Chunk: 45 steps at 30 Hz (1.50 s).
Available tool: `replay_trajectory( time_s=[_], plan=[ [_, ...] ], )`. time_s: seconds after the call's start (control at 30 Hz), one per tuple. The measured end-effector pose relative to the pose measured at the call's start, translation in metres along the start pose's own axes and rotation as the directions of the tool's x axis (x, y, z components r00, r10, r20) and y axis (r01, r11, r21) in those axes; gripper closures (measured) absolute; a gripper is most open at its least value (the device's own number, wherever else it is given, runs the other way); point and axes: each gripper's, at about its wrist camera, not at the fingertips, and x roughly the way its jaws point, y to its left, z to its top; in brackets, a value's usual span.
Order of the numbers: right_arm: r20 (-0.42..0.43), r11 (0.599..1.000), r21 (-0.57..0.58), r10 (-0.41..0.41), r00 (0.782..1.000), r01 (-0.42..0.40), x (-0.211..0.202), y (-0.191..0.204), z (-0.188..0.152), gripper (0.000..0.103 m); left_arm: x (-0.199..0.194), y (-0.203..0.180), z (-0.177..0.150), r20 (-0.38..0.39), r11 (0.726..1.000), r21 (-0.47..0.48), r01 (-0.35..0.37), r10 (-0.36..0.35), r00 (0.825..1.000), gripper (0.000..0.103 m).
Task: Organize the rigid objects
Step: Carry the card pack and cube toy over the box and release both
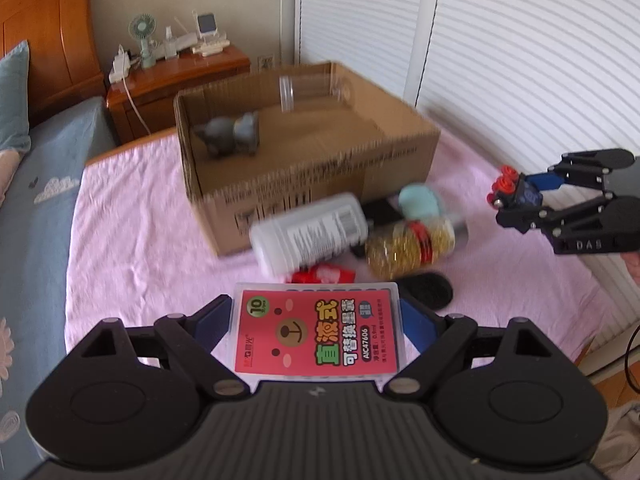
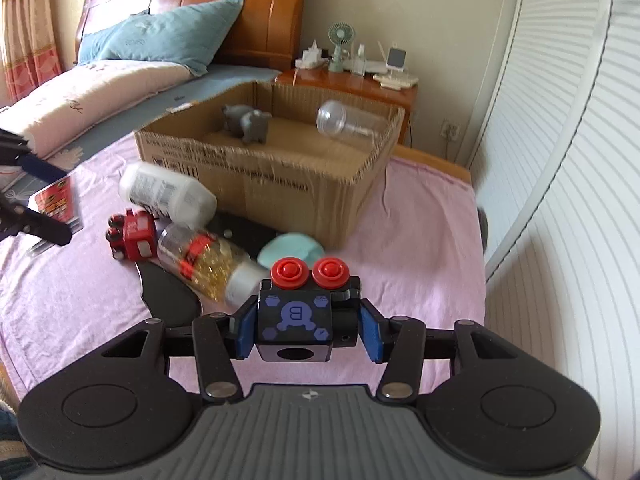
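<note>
Left claw (image 1: 318, 330), bottom centre: grasping flat clear plastic case with red label (image 1: 316, 332). Right claw (image 2: 306, 328): clenched on black toy block with red knobs (image 2: 296, 320). Carry both level over open cardboard box (image 2: 280, 184), mid-frame; release inside.

A flat clear case (image 1: 316, 330) with a red bear label sits between the jaws of the left gripper (image 1: 316, 320), held off the bed. A black toy block (image 2: 296, 320) with two red buttons and a purple emblem is clamped in the right gripper (image 2: 306, 328). On the pink sheet (image 2: 420, 240), at 6 o'clock of the cardboard box (image 2: 280, 184), lie a white bottle (image 2: 168, 196) on its side, a red toy truck (image 2: 134, 236), a jar of gold capsules (image 2: 208, 266), a teal pad (image 2: 290, 250) and a black insole (image 2: 168, 292). Inside the box lie a grey animal figure (image 2: 248, 122) and a clear cup (image 2: 344, 122), tipped over.
</note>
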Motion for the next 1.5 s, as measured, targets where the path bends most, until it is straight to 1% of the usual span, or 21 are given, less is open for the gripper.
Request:
replay_trajectory(
  time_s=[0.13,0.27,0.4,0.5,0.6,0.73,0.8,0.83,1.0,1.13,1.2,1.27,1.37,1.5],
  plan=[
    [0.051,1.000,-0.006,0.016,0.999,-0.016,-0.008,-0.001,0.021,0.047,-0.004,0.005,0.034,0.067,1.000,0.021,0.002,-0.004,0.998,0.015],
    [0.094,1.000,-0.008,0.021,0.995,-0.020,-0.010,-0.003,0.043,0.047,0.007,0.009,0.069,0.122,0.999,0.041,-0.025,0.020,0.992,0.015],
    [0.119,1.000,-0.006,0.016,0.993,-0.016,-0.004,-0.005,0.060,0.047,0.032,0.017,0.094,0.117,0.999,0.033,-0.037,0.033,0.993,0.015],
    [0.123,1.000,0.008,0.019,0.992,-0.020,0.003,-0.009,0.070,0.047,0.052,0.023,0.102,0.102,0.998,0.024,-0.050,0.048,0.994,0.015],
    [0.119,1.000,0.015,0.021,0.993,-0.023,0.011,-0.011,0.077,0.047,0.066,0.030,0.106,0.091,0.999,0.005,-0.049,0.049,0.995,0.014],
    [0.116,0.999,0.019,0.024,0.993,-0.026,0.018,-0.010,0.081,0.047,0.076,0.039,0.105,0.104,0.997,-0.026,-0.078,0.080,0.991,0.011],
    [0.113,0.999,0.019,0.025,0.993,-0.027,0.020,-0.009,0.084,0.047,0.074,0.042,0.102,0.108,0.997,-0.041,-0.068,0.072,0.991,0.009],
    [0.112,0.999,0.019,0.026,0.993,-0.028,0.022,-0.008,0.085,0.047,0.070,0.043,0.100,0.108,0.996,-0.052,-0.068,0.073,0.991,0.007],
    [0.102,0.999,0.021,0.028,0.994,-0.030,0.029,-0.006,0.091,0.047,0.048,0.040,0.084,0.119,0.991,-0.073,-0.108,0.116,0.986,0.006],
    [0.098,0.999,0.023,0.025,0.995,-0.027,0.034,-0.004,0.098,0.047,0.030,0.033,0.066,0.081,0.992,-0.086,-0.090,0.096,0.992,0.004],
    [0.092,0.999,0.033,0.029,0.995,-0.032,0.038,-0.004,0.103,0.047,0.023,0.027,0.057,0.070,0.992,-0.081,-0.094,0.100,0.992,0.004],
    [0.083,0.999,0.039,0.032,0.996,-0.035,0.044,-0.004,0.109,0.047,0.017,0.021,0.049,0.064,0.991,-0.071,-0.114,0.118,0.991,0.004],
    [0.064,0.999,0.041,0.025,0.998,-0.028,0.057,-0.004,0.121,0.047,0.007,0.016,0.040,0.078,0.990,-0.057,-0.130,0.134,0.988,0.004],
    [0.036,0.998,0.053,0.016,0.999,-0.018,0.081,-0.007,0.140,0.047,-0.005,0.014,0.034,0.104,0.991,-0.059,-0.117,0.123,0.987,0.004]
  ],
)
